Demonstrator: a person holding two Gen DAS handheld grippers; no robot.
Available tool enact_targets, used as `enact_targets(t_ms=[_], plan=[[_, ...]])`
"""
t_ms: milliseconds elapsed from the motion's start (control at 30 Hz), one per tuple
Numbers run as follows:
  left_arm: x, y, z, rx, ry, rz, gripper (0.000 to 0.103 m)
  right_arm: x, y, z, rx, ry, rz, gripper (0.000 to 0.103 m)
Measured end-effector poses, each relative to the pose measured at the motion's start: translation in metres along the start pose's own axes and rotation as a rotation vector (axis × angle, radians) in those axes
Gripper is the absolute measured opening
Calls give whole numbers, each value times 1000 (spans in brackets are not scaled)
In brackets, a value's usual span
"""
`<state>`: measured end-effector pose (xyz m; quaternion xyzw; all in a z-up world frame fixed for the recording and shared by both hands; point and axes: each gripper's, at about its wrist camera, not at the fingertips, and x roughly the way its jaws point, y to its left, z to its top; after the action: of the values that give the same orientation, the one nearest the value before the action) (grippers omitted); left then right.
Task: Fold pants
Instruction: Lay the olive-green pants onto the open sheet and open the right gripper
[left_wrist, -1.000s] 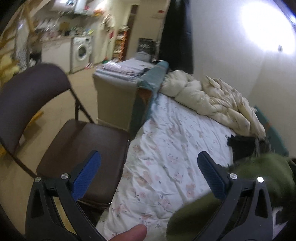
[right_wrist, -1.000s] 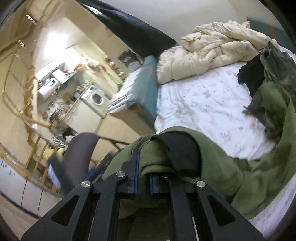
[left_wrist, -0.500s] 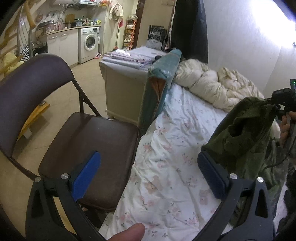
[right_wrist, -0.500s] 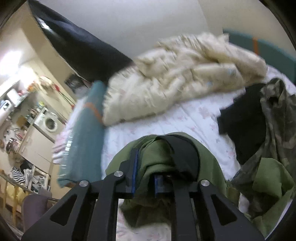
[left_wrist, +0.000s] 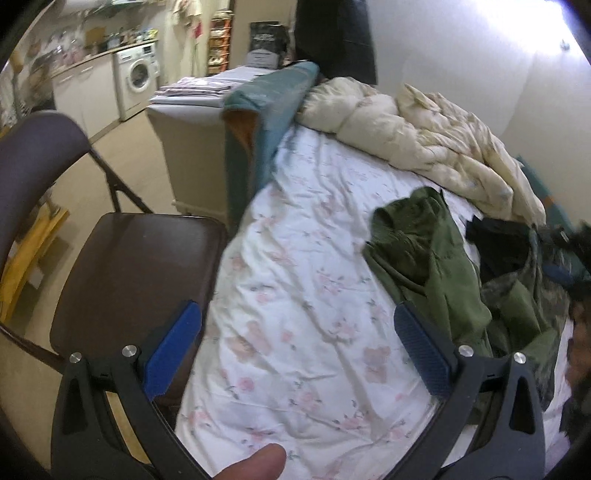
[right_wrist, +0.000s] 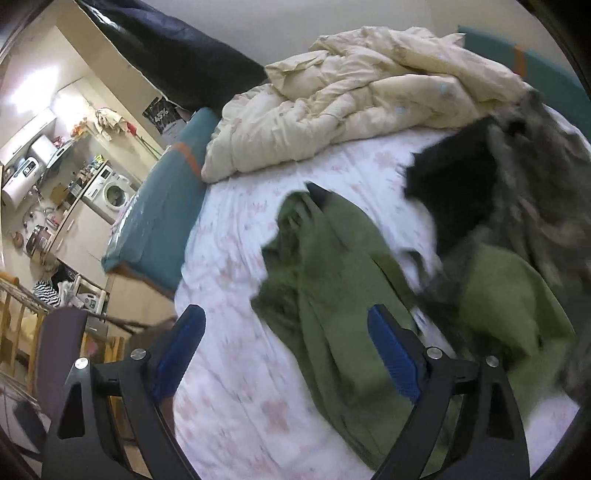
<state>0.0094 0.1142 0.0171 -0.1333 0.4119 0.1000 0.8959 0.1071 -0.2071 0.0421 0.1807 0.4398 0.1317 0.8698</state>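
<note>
Green pants (right_wrist: 332, 295) lying crumpled mid-frame on the bed (right_wrist: 236, 369): soft, light, floppy; best pinched at waistband corners. Right gripper (right_wrist: 286, 354) jaws just opened wide, empty; left gripper (left_wrist: 297, 350) likewise wide, empty.

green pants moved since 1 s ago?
Yes. The green pants left the right gripper, whose jaws have just been opening, and now lie on the floral sheet, nearer the cream duvet.
</note>
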Motion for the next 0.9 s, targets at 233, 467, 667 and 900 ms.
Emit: enact_targets(t_ms=[233,467,667,900], plan=[[15,-54,-39,103,36,-1,102,-67,-58,-86,78,-84,-99,91],[13,-107,-69,208,67,-29,102,-118,-88,-119,73,-168,-172,91],[31,-148,-83,158,190,-92,102,-150,-107,-132,64,-262,-202,91],[85,-230,-119,283,367,-94,87,-155,-157,-103,246,-317,-156,91]])
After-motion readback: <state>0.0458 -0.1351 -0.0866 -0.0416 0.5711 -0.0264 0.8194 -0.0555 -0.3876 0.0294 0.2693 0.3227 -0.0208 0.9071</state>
